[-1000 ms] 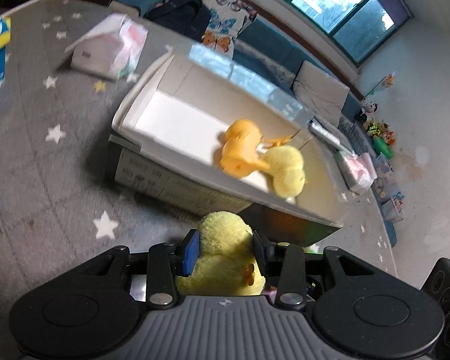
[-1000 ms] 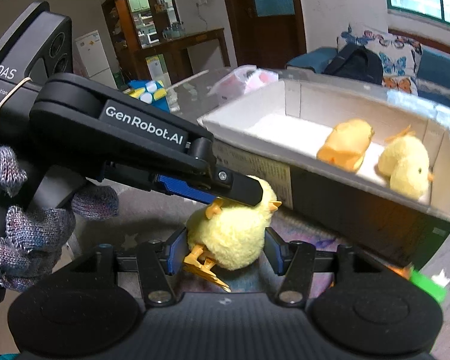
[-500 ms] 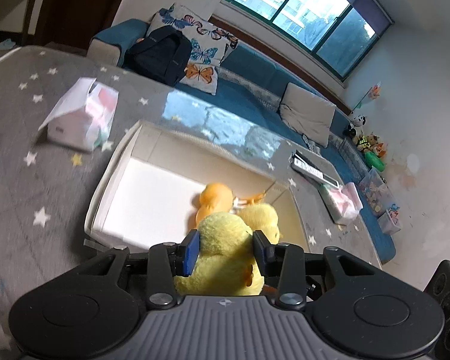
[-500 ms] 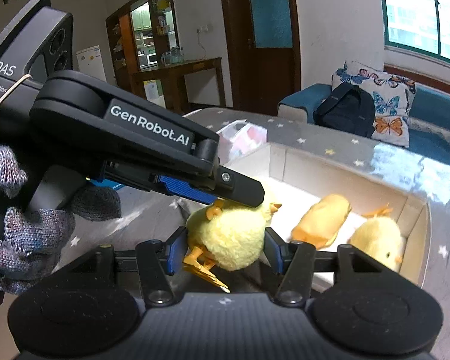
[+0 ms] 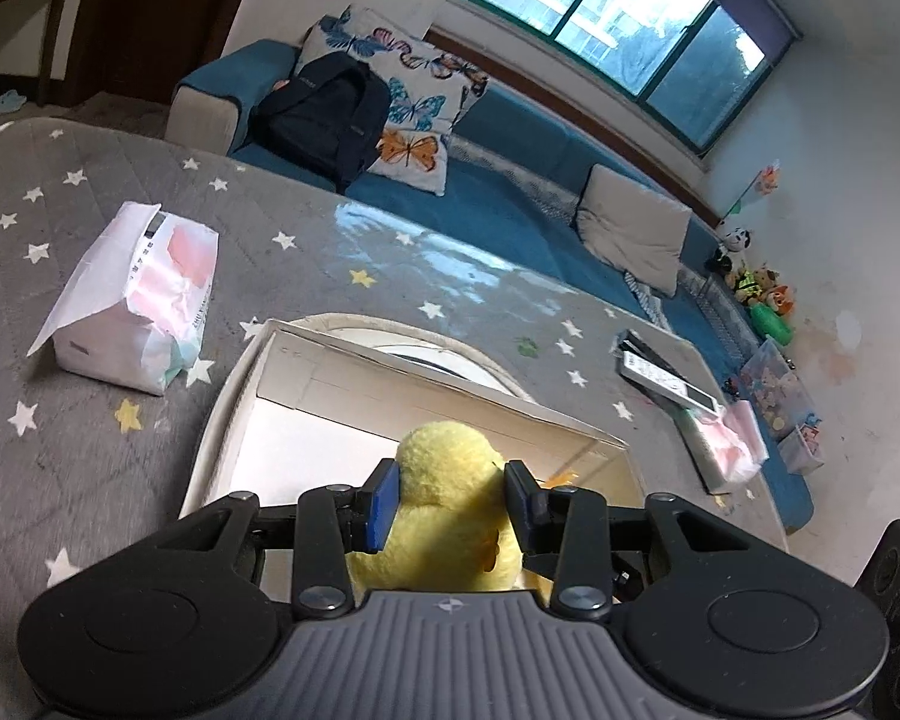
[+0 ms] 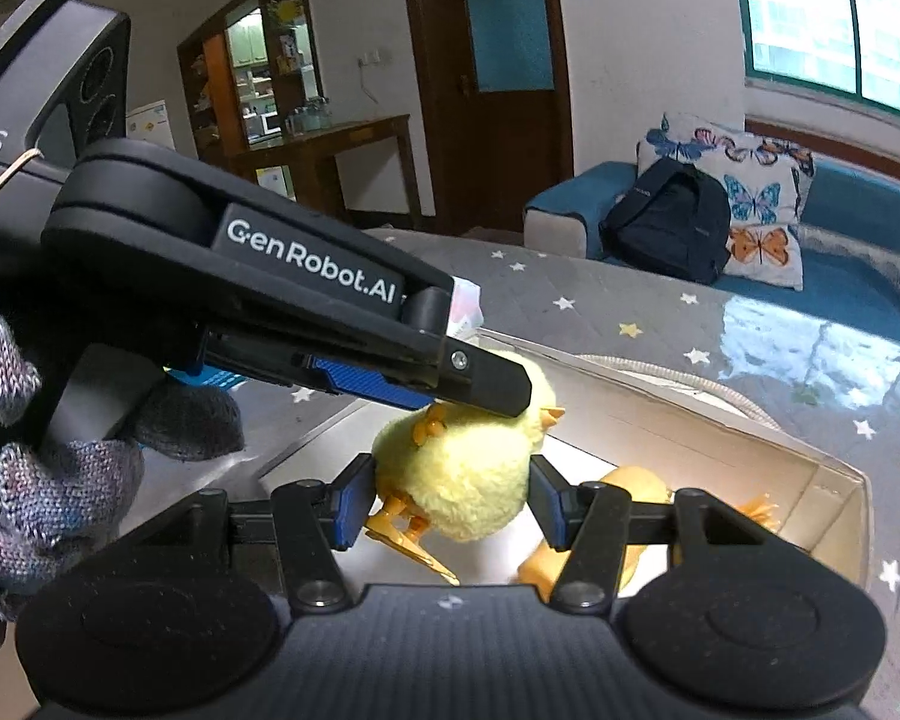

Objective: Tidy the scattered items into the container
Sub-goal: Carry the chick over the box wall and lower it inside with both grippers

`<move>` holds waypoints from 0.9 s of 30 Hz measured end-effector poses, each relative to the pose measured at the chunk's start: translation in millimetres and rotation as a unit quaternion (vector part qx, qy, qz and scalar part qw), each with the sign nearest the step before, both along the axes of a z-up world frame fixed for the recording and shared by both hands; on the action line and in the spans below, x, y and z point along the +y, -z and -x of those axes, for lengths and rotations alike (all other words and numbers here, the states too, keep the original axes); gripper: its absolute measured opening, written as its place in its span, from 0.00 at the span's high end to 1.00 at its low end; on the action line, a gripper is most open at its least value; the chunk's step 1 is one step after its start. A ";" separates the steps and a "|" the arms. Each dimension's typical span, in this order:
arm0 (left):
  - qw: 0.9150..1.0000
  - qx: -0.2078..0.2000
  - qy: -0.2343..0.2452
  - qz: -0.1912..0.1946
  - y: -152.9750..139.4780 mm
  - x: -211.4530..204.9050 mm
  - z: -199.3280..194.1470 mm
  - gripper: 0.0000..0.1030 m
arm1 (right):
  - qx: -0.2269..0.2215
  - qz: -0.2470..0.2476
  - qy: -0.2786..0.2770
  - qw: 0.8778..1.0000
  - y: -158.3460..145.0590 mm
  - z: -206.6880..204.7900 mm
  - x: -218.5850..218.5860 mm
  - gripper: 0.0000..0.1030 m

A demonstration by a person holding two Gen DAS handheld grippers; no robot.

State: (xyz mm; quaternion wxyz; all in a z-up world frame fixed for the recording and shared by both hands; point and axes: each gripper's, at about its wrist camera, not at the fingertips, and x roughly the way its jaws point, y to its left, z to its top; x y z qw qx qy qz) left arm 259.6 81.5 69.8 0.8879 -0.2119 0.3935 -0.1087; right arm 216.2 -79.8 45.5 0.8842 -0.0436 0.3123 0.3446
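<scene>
Two grippers, left gripper point(image 5: 450, 507) and right gripper point(image 6: 447, 501), both pinch the same yellow chick point(image 6: 459, 474) above the box point(image 5: 438, 405), other toys at 4 o'clock, so next is probably lower and let go.

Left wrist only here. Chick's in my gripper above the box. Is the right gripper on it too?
Observer: Yes. The right gripper has its pads against the plush chick on both sides, below the left gripper.
Operator: Anything in the box already?
Observer: An orange plush toy lies on the cardboard box floor, partly hidden behind the right finger.
Operator: Chick's feet?
Observer: Its orange feet dangle under its body, over the box interior; floor contact, cannot tell.
</scene>
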 end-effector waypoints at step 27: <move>0.998 0.062 -0.007 0.012 51.4 11.7 -42.8 0.62 | 0.063 0.052 0.001 0.997 52.3 -49.8 33.1 0.47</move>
